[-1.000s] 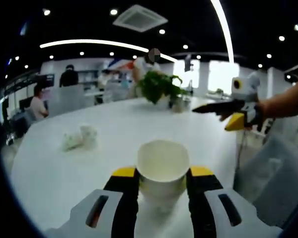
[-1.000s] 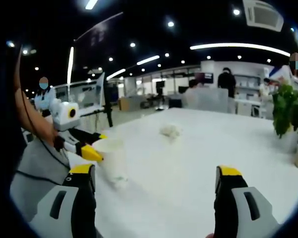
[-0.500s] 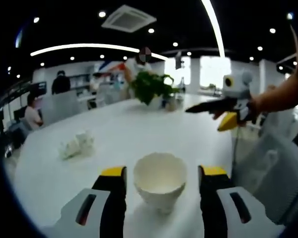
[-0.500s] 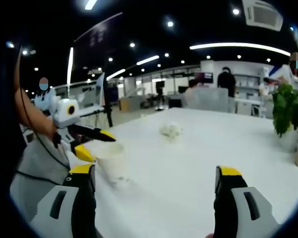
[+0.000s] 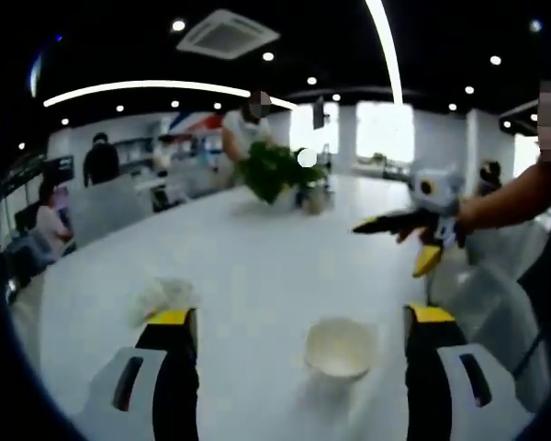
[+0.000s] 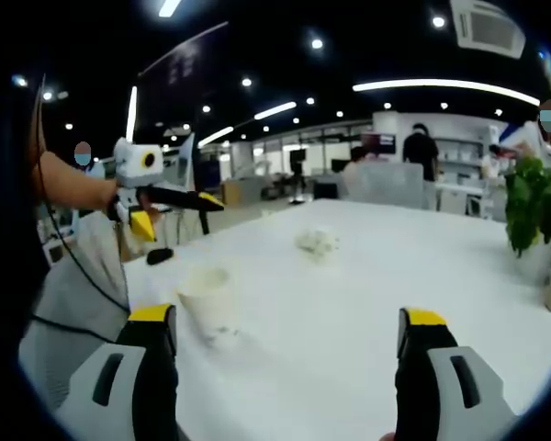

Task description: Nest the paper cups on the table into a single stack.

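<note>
While both tongs hang parted and empty, the left tongs (image 5: 294, 317) above the paper cup (image 5: 341, 347) and the right tongs (image 6: 287, 319) near it, the cup stands alone on the white counter (image 6: 367, 276). The crumpled white lump (image 6: 316, 242) lies apart, so stacking looks unfinished.

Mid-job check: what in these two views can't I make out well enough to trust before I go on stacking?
- Paper cup: one cup or several nested cannot be told; too blurred in the left gripper view, side-on in the right gripper view.
- White crumpled lump: too small and blurred to identify; in the left gripper view the left gripper partly hides it.
- Table: near edge hidden by the right gripper.
</note>
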Tool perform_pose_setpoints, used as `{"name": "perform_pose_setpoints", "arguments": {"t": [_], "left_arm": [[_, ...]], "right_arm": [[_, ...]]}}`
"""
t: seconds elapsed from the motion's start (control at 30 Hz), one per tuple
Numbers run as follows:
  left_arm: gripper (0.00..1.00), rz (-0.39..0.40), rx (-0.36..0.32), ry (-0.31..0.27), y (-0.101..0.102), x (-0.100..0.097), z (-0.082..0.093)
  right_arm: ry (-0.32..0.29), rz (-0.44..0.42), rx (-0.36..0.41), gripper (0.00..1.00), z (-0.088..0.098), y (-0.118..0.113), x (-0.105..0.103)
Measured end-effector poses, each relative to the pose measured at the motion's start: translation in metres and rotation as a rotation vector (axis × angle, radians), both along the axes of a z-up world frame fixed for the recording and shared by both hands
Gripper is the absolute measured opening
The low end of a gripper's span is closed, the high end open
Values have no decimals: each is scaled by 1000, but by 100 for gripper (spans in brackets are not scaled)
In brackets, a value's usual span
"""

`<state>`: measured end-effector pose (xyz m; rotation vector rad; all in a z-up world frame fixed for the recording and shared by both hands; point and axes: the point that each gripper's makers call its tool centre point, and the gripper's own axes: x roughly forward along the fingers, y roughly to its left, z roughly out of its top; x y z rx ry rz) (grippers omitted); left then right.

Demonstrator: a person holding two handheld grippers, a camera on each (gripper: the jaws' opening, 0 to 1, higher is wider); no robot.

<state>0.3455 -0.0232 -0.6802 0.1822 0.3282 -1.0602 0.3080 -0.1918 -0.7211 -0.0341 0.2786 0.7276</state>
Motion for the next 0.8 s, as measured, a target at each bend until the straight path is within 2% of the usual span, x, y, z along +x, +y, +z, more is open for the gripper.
{"name": "perform_pose_setpoints", "arguments": {"t": [0.13, 0.33, 0.43, 0.8], "left_arm": [[91, 31, 55, -34, 11, 17, 0], [89, 67, 185, -60, 30, 44, -20], [89, 60, 188, -51, 31, 53, -23], [90, 37, 299, -84, 36, 116, -28]], "right_arm": [[0, -3, 3, 98, 0, -1, 1], [7, -5, 6, 98, -4, -2, 1], [12, -5, 7, 98, -7, -3, 1], [28, -16, 18, 98, -12, -5, 6]]}}
